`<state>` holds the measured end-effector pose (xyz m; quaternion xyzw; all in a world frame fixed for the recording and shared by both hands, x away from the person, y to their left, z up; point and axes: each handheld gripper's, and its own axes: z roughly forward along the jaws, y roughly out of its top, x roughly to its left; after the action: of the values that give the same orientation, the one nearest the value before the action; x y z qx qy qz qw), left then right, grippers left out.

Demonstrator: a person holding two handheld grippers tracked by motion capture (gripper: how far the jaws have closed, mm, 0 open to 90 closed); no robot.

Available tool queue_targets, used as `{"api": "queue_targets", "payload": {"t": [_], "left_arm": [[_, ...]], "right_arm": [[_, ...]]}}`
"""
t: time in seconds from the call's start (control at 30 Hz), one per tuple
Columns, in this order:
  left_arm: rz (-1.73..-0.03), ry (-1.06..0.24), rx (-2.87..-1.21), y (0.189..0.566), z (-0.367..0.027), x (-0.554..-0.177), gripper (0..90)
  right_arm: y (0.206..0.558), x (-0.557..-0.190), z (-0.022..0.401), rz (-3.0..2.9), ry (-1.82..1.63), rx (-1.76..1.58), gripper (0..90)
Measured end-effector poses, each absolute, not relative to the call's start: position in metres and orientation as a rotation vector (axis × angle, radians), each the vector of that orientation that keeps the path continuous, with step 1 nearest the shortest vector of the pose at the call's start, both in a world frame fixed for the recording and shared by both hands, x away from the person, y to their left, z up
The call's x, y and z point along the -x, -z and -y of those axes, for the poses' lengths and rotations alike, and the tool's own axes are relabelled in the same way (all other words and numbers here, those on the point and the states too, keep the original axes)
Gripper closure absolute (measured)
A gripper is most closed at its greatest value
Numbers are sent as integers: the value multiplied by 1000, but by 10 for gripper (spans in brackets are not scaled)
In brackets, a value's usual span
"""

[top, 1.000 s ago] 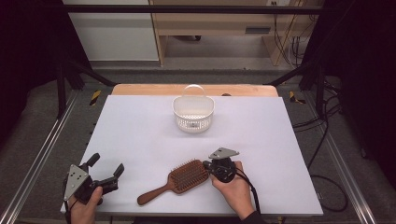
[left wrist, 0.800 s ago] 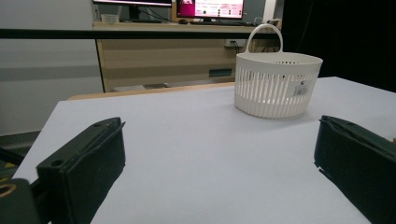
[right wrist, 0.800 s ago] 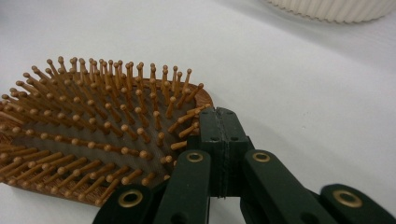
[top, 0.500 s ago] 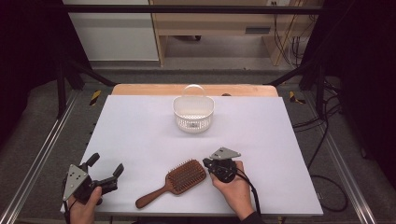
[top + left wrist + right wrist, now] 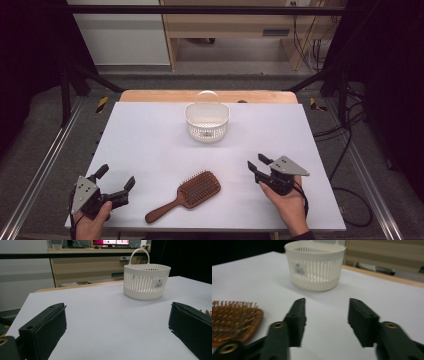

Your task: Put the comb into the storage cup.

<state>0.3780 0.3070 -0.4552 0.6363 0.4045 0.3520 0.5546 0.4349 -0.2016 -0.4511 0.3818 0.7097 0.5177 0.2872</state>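
1. The white table (image 5: 150, 150) bears a basket, a hairbrush and two hand-held grippers.
2. The white slatted basket (image 5: 207, 121), at twelve o'clock, looks empty.
3. The wooden hairbrush (image 5: 187, 194) now lies free at six o'clock, apparently just put down.
4. The right gripper (image 5: 256, 169), at four o'clock, has just let go and drawn away, its jaws part open and empty.
5. The left gripper (image 5: 116, 182), at eight o'clock, is wide open and empty.

Wooden hairbrush (image 5: 190, 194) lies bristles up on white table (image 5: 150, 145), handle toward near left. Right gripper (image 5: 256, 167) well right of brush head, apart from it; jaws have just been opening, nothing between. Left gripper (image 5: 116, 178) near left corner, jaws spread, empty. White basket (image 5: 207, 121) stands farther back, centre.
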Motion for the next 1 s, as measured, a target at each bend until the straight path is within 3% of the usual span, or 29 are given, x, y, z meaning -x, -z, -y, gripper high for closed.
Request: {"api": "queue_targets", "payload": {"t": [0.1,0.27,0.5,1.0], "left_arm": [[-944,-828,-1538,449,-301,-377,13],[-925,-830,-1653,440,-283,-377,14],[-890,-783,-1774,430,-259,-377,17],[-832,-590,-1979,427,-228,-373,34]], "right_arm": [[452,-437,218,-1800,-1386,-1050,235],[454,-436,242,-1679,-1430,-1096,95],[458,-431,261,-1658,-1482,-1107,81],[462,-430,251,-1706,-1484,-1060,81]]}}
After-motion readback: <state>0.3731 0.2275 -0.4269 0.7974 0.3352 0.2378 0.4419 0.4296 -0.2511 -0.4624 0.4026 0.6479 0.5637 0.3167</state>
